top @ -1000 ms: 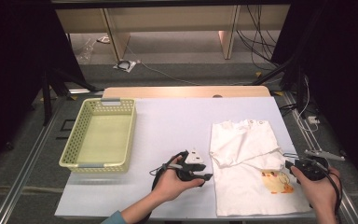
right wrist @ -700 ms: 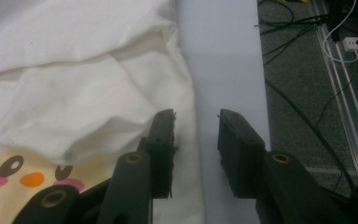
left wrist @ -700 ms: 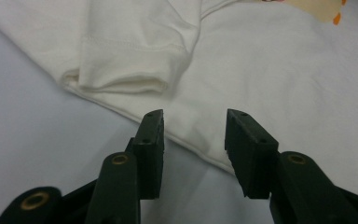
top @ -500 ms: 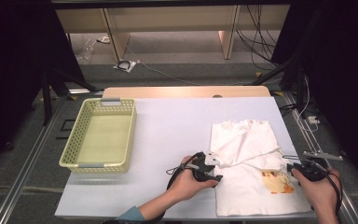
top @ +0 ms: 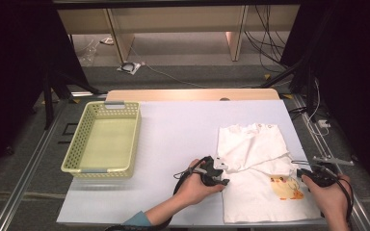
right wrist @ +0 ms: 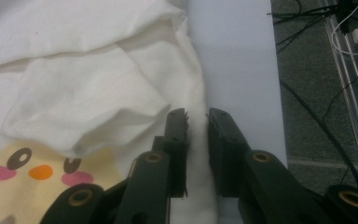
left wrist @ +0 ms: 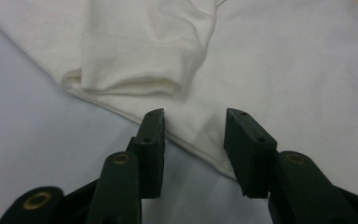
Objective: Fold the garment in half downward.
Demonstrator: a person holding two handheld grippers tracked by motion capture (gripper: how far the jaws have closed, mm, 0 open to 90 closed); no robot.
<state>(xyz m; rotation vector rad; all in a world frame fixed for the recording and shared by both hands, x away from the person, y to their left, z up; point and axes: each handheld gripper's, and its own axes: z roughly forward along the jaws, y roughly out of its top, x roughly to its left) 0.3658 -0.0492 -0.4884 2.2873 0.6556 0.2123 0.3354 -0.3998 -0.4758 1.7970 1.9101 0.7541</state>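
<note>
T-shirt (top: 262,178), white and rumpled, lies on our desk's (top: 183,130) right half. Right tongs (right wrist: 196,116) have just been closing, pinching its edge; left tongs (left wrist: 193,126) straddle its hem, gapped. Only the right gripper view gives us the cartoon face (right wrist: 37,170) up close.

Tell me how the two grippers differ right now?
The left gripper sits at the shirt's left edge with jaws apart, the hem between them but not pinched. The right gripper is at the shirt's right edge with jaws much narrower, a fold of cloth in the slim gap. Both have just been closing. Both have black jaws and are hand-held low over the table.
</note>
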